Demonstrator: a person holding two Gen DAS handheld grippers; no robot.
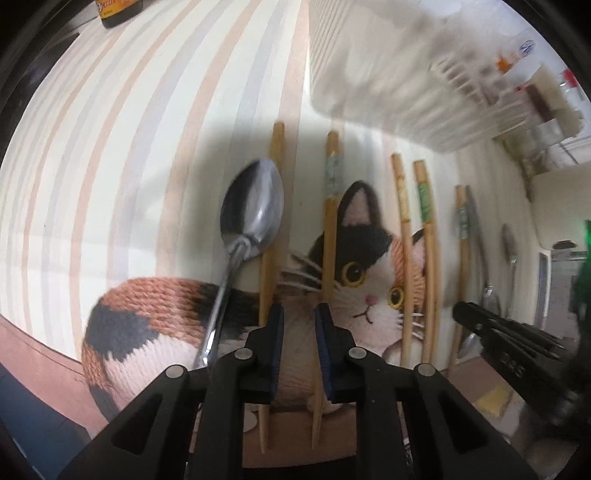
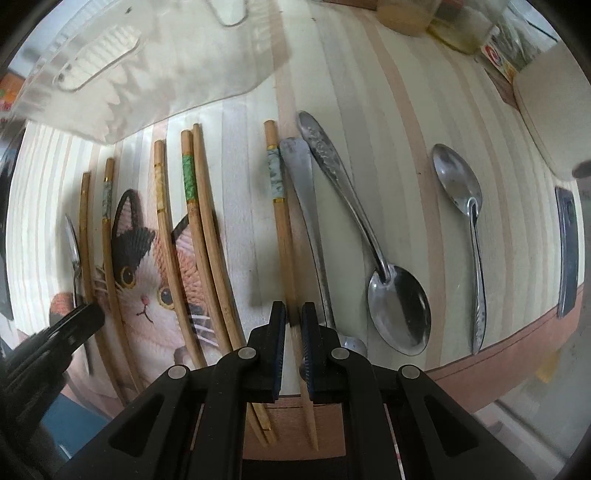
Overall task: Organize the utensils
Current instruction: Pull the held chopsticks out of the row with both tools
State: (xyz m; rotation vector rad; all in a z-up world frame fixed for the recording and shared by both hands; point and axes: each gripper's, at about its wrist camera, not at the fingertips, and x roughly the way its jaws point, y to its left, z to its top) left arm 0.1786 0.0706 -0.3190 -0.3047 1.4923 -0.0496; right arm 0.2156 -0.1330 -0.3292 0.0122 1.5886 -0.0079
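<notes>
Striped cloth [image 1: 110, 147] in cream, grey and tan over the whole surface, with a printed calico cat [image 1: 369, 273] at its near edge. Far left in the left wrist view, a dark bottle [image 1: 118, 11] with a yellow label at the back. Next, a steel spoon [image 1: 253, 210], bowl away from the camera, handle slanting down over the cat's orange back. Just right of it, the left gripper [image 1: 300, 332] hovering low over the cloth, fingers released and parted, nothing between them; bamboo chopsticks [image 1: 406, 240] lying side by side beneath and to the right, roughly parallel, pointing away. Above them, blurred, a clear plastic tray [image 1: 369, 74]. At the far right edge, room clutter too smeared to name.

From the right wrist view, the same clear tray at upper left. Below it, the row of chopsticks across the cat's face, with the left gripper's dark tip at the left edge. Near centre, the right gripper [image 2: 293, 325], fingers clenched on a grey-banded chopstick [image 2: 275, 177], its thin end passing between the pads and out past the surface's edge. Just beside it, touching or nearly so, a flat steel handle [image 2: 299, 177]. Further right, a large spoon [image 2: 399, 306], bowl toward the camera, then a small spoon [image 2: 458, 184] well apart, bowl away. Far right, a dark blue strip [image 2: 567, 251] near the brown rim of the surface, a white slab [image 2: 546, 110] behind, and jars [image 2: 406, 14] along the back. Pale floor below the rim.
</notes>
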